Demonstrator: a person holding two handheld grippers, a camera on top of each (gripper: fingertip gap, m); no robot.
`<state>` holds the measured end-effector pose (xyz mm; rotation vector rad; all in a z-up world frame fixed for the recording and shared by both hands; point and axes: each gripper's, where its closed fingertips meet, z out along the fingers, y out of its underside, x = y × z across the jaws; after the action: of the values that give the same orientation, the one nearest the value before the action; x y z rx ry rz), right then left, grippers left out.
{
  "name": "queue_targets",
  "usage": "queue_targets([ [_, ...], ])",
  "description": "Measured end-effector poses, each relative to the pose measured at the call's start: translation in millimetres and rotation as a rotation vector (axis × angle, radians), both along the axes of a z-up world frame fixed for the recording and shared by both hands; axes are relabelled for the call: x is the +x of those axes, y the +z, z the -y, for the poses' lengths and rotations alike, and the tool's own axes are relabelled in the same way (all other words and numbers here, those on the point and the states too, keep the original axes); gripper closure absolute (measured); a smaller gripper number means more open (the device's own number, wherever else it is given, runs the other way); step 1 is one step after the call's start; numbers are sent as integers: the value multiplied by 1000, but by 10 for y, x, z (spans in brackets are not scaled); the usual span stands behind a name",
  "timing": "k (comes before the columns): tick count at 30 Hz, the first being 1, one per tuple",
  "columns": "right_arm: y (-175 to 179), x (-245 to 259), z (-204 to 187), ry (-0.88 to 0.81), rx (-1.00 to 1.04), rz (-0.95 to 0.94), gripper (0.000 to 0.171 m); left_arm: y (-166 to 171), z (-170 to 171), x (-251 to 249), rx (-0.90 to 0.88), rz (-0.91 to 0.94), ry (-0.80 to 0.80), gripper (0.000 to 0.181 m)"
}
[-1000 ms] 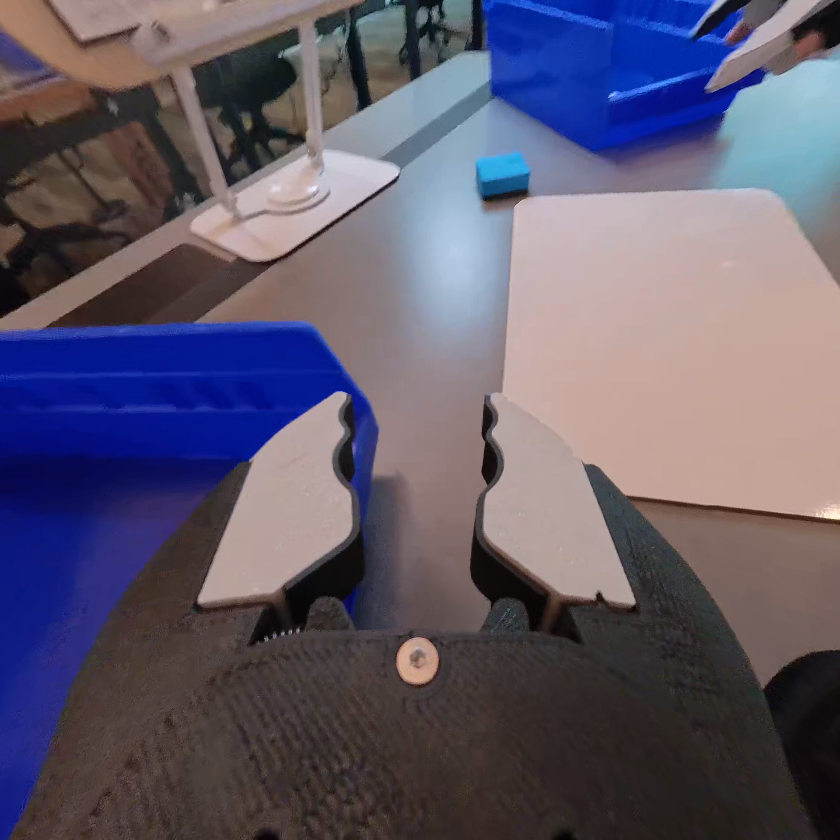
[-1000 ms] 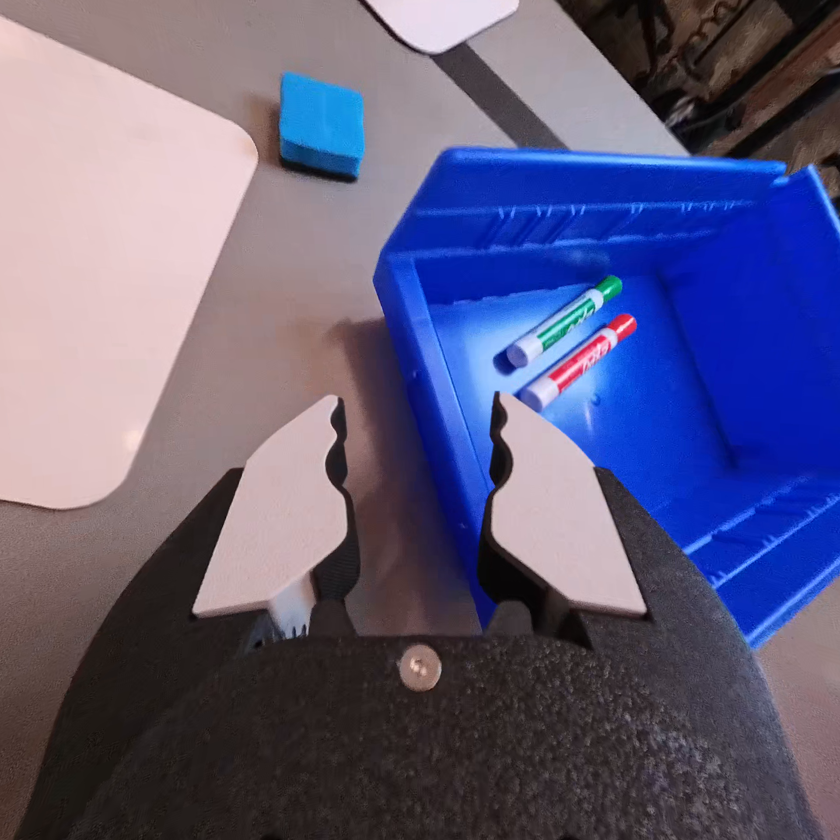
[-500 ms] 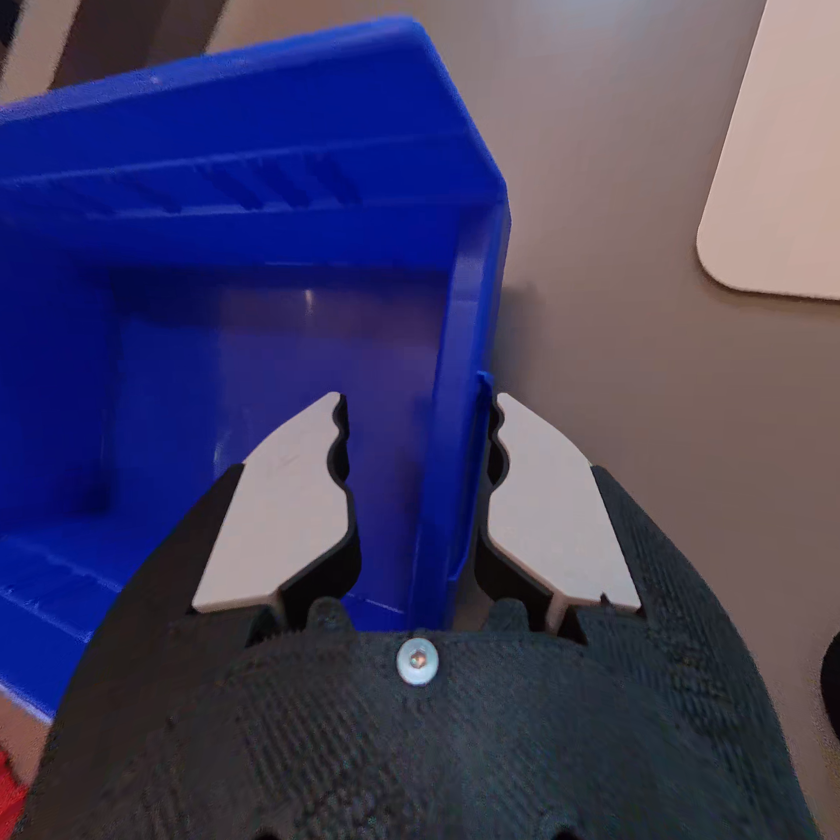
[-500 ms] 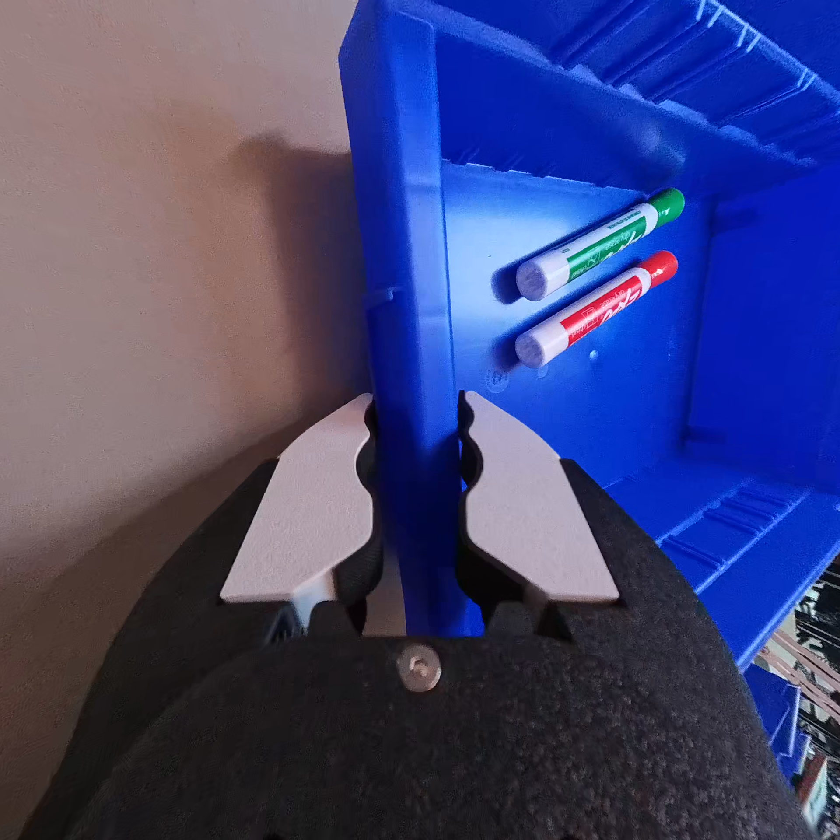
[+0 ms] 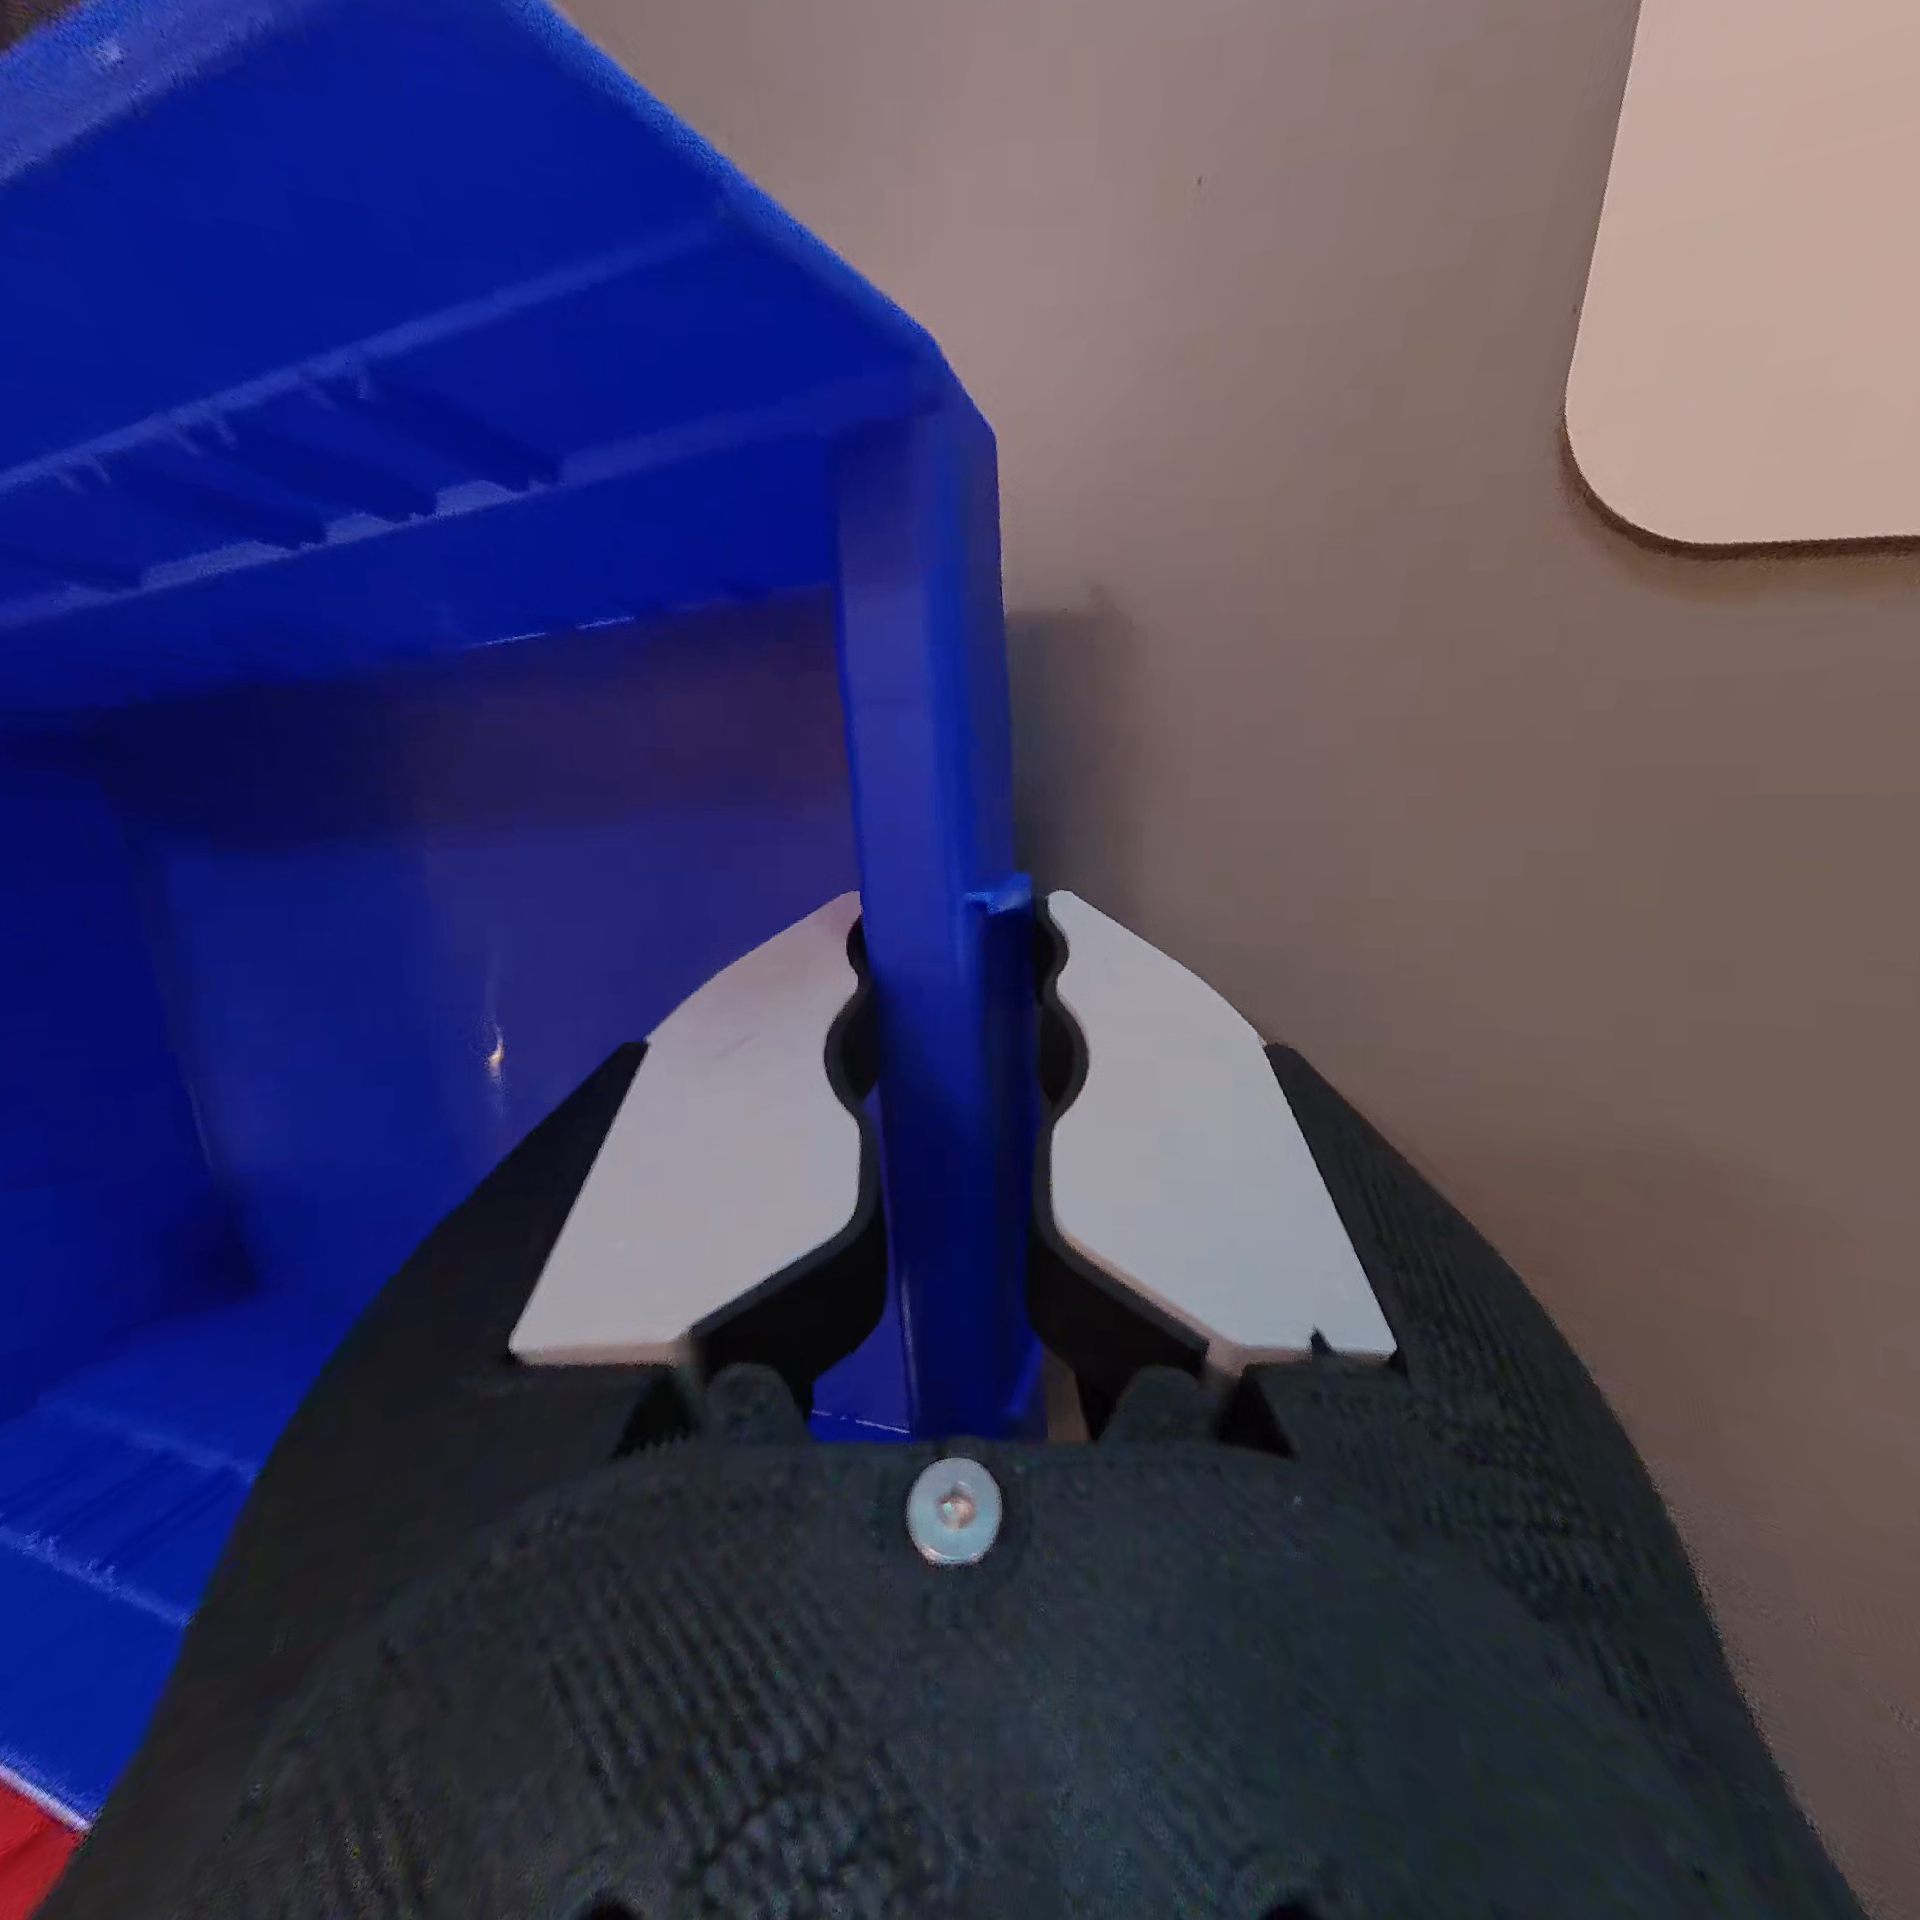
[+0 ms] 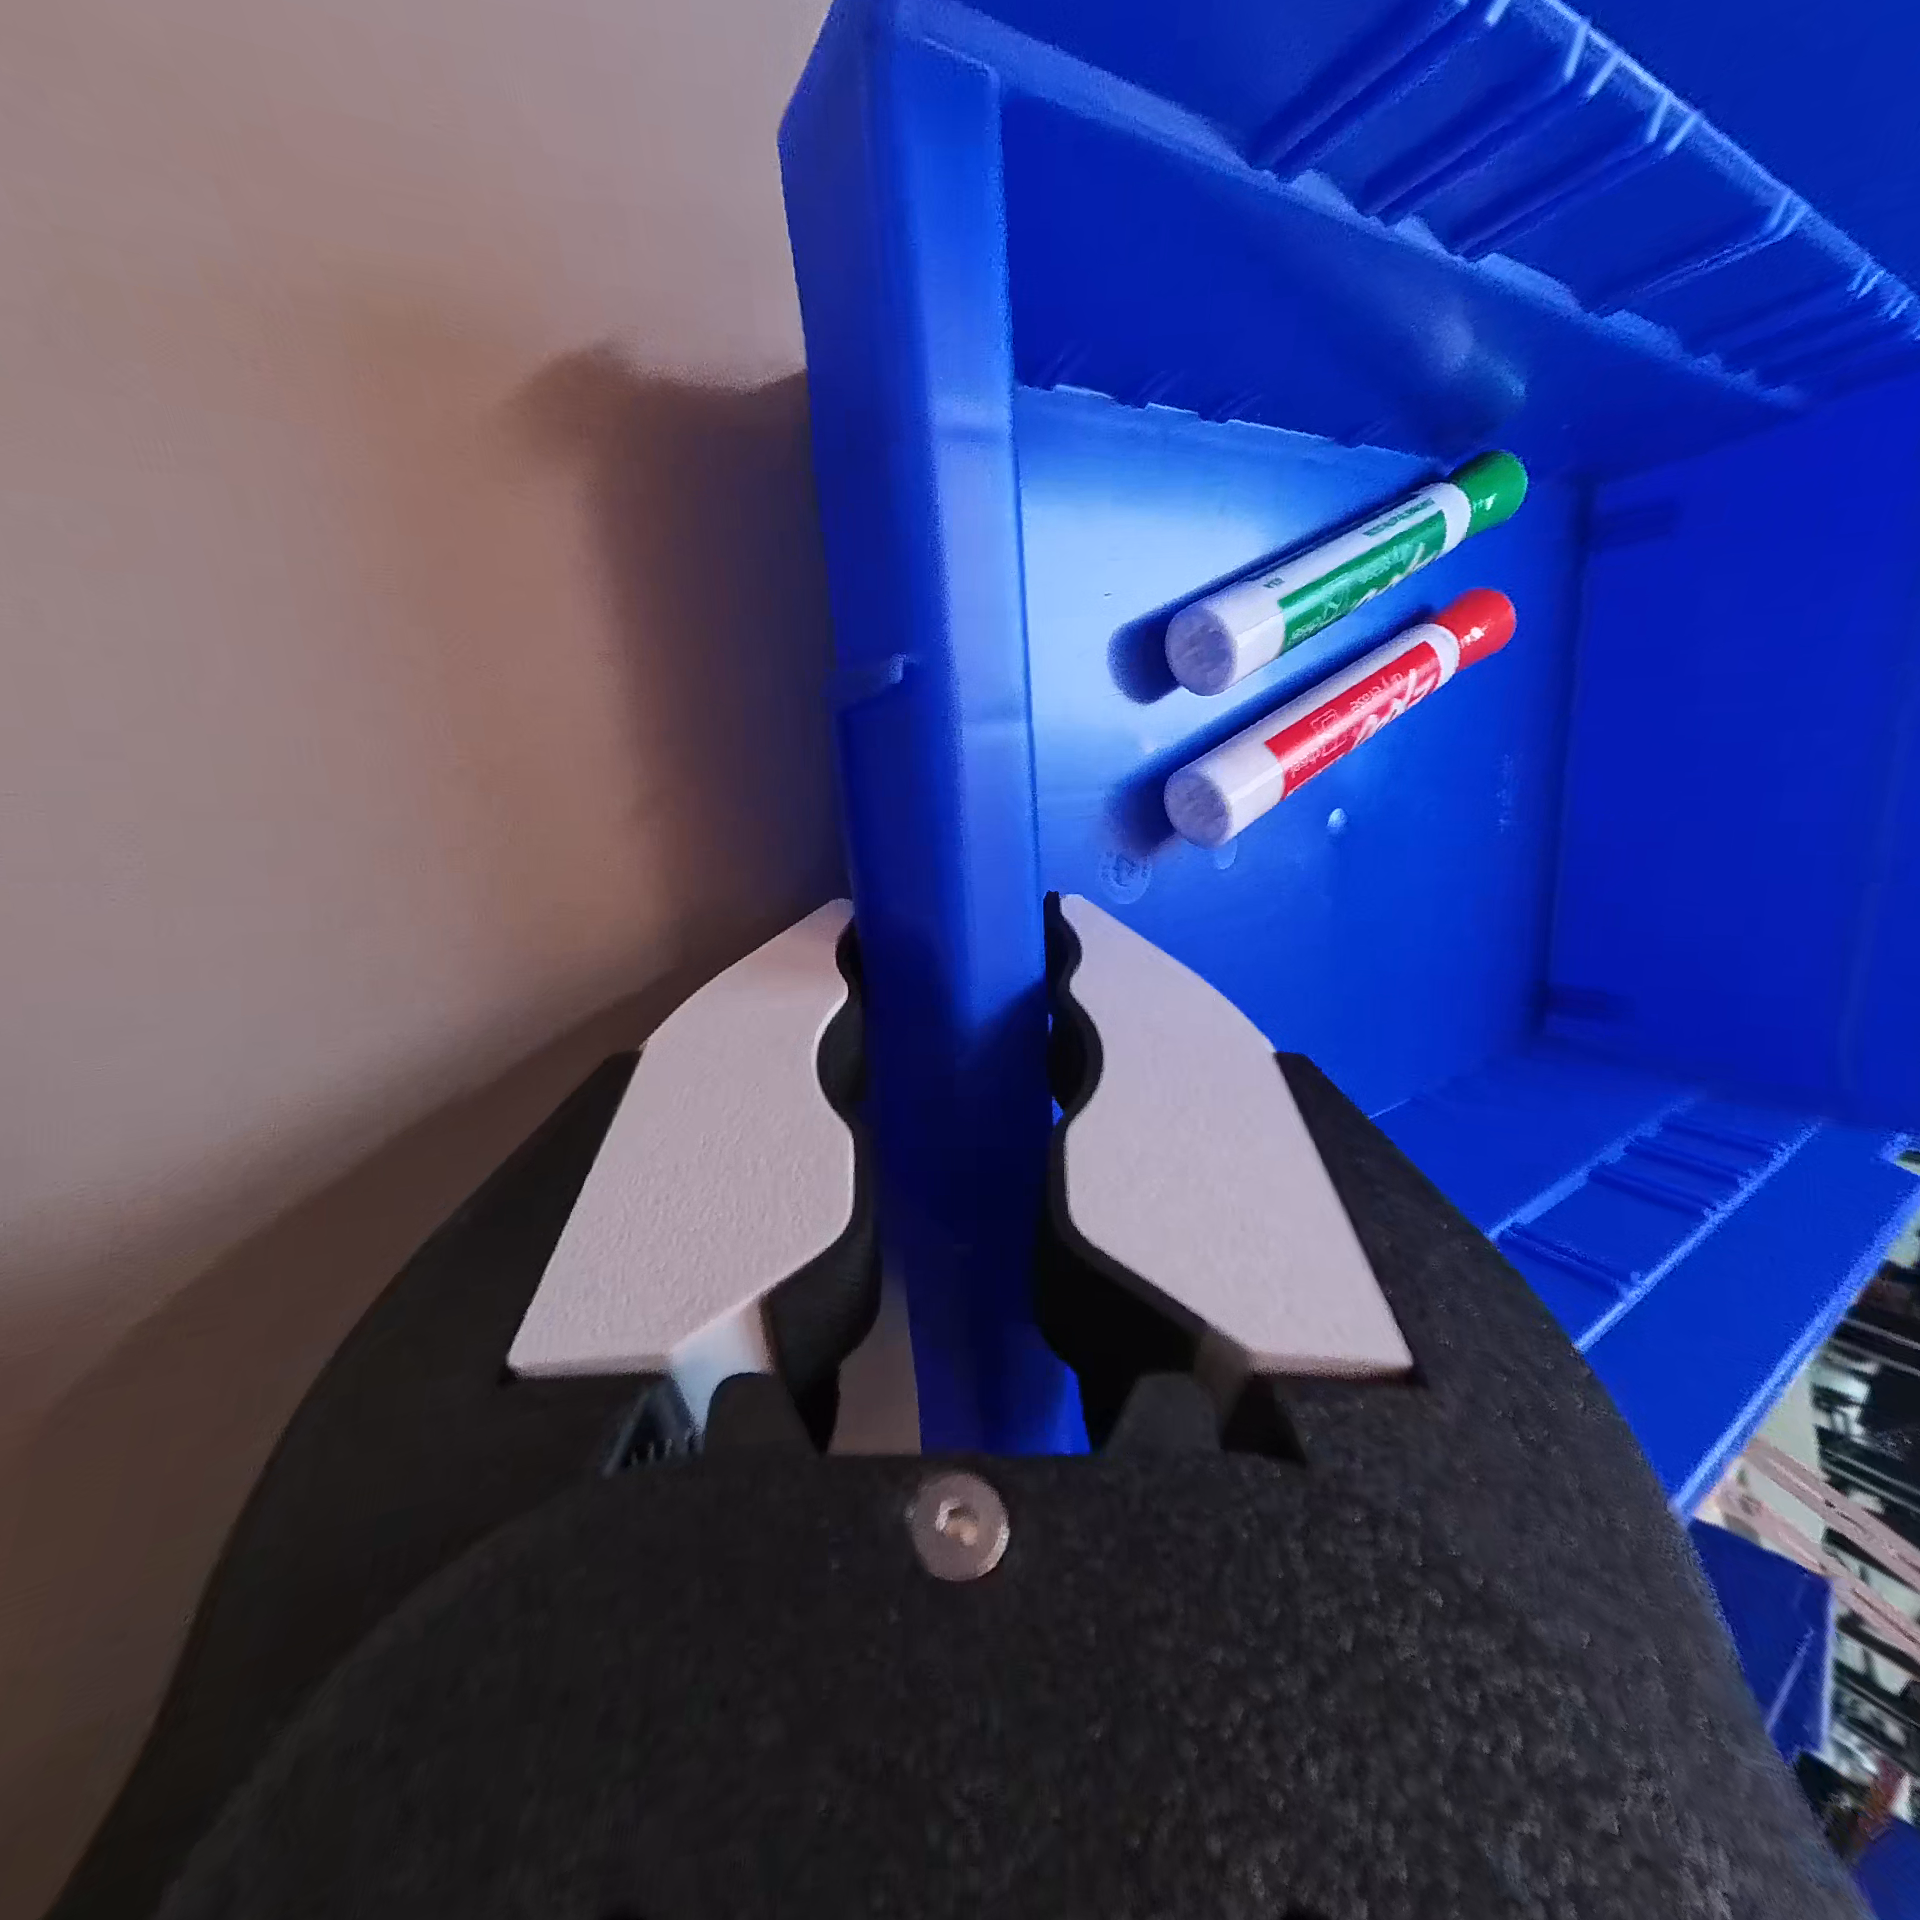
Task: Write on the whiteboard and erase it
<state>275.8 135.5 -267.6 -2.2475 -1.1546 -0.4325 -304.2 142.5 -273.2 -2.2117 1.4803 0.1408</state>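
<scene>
While two markers [image 6: 1340,582] lie inside, tongs [image 6: 951,925] clamp one bin [image 6: 914,520].

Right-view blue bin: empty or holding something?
Holding something: the blue bin has a green marker and a red marker on its floor.

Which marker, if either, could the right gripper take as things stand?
Probably neither yet. The right gripper is shut on the blue bin's wall; the green marker and red marker lie uncovered inside, reachable once it lets go.
</scene>
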Motion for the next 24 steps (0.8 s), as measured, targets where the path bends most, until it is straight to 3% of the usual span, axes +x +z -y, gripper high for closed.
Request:
queue_targets([
  [12,600,-374,547,43,204,-10,141,331,185,-101,228,85,38,152],
  [17,713,-560,845,98,241,122,141,370,319,-235,257,52,47,152],
  [24,832,-1388,1267,323,206,143,142,531,539,-353,314,20,53,151],
])
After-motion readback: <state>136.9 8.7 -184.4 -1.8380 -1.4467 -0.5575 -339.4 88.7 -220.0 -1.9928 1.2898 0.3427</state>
